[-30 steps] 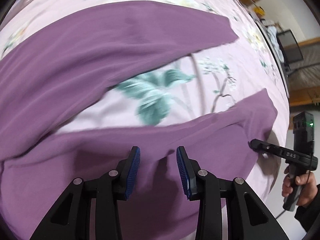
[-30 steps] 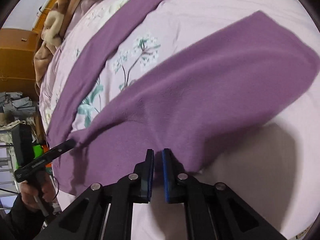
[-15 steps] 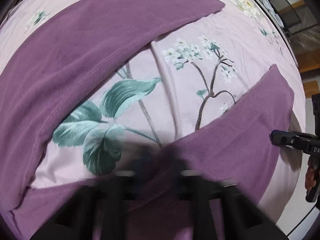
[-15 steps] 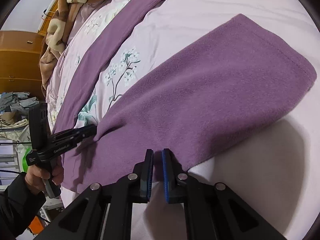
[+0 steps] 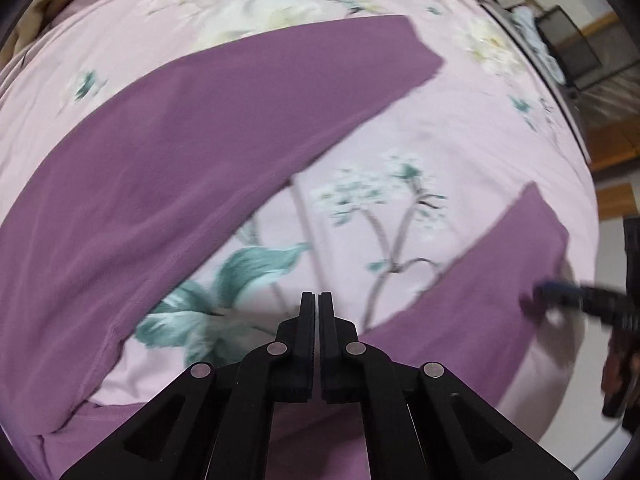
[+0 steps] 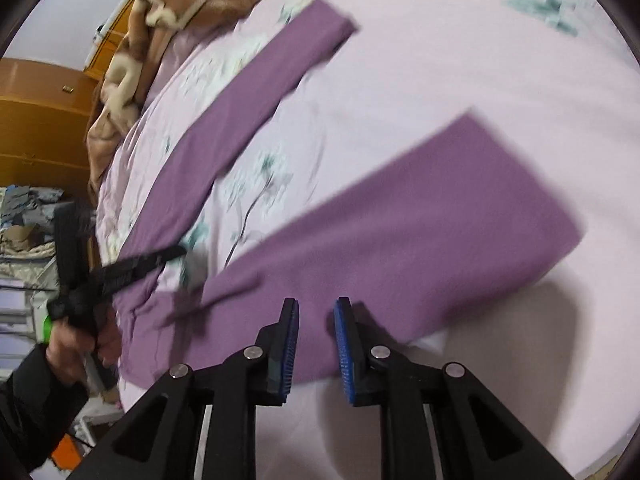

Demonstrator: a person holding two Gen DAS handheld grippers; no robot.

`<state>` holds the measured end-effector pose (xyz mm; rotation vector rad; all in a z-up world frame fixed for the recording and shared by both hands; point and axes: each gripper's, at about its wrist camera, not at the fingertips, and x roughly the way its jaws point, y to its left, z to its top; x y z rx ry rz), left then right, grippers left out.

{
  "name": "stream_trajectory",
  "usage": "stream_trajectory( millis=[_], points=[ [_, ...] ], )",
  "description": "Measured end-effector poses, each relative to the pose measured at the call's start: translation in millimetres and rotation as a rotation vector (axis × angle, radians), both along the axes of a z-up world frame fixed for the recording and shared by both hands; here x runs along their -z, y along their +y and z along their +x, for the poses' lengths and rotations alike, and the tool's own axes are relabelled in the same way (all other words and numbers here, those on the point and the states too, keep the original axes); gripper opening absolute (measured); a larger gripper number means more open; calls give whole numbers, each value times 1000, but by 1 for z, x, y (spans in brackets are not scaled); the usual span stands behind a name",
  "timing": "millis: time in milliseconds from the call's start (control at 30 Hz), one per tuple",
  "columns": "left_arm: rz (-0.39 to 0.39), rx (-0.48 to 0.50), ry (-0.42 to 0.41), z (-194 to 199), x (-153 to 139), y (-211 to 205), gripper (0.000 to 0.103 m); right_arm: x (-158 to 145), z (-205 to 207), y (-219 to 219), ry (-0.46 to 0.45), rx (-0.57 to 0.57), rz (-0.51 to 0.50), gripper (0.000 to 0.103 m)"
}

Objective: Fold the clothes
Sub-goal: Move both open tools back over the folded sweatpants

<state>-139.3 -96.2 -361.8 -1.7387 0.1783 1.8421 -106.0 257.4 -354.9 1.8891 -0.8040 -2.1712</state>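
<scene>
I hold two claws over a bed covered in a pale pink sheet (image 5: 460, 128) printed with green leaves and white flowers. On the sheet lie purple trousers (image 5: 168, 152), spread flat with the two legs fanned apart in a V and the bare sheet showing between them.

Going left to right: at the far left, in my right claw's view, my left hand (image 6: 76, 340) in a dark sleeve grips its tool beside the joined end of the trousers, and a brown blanket (image 6: 160, 12) is heaped at the head of the bed. My left claw (image 5: 319, 300) has its jaws pressed together with nothing between them; it hovers over the leaf print between the legs. One leg (image 5: 192, 128) runs long on its left. The other leg (image 6: 420, 220) lies on its right, under my right claw (image 6: 316, 308), whose blue-padded jaws stand apart, empty, above the leg's near edge.

The cloth looks soft, fleecy and light, lying limp without stiffness. I judge it will drape and sag from any single pinch, so hems, cuffs and the waist edge are the firmest places to grip, one claw at each corner.
</scene>
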Motion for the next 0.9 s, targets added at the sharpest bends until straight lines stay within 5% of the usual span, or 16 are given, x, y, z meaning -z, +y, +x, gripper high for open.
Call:
stream_trajectory(
  millis=[133,367,700,900],
  points=[
    [-3,-46,-14,0,1,-1,5,-10,-30,15,32,0,49,22],
    [-63,-149,51,-18,-8,-53,15,-45,-99,-20,232,-183,29,26],
    [-279,-382,234,-41,-35,-192,15,-71,-153,-120,439,-435,-86,34],
    [-348,-473,245,-46,-31,-284,15,-52,-158,-212,401,-696,-14,36]
  ],
)
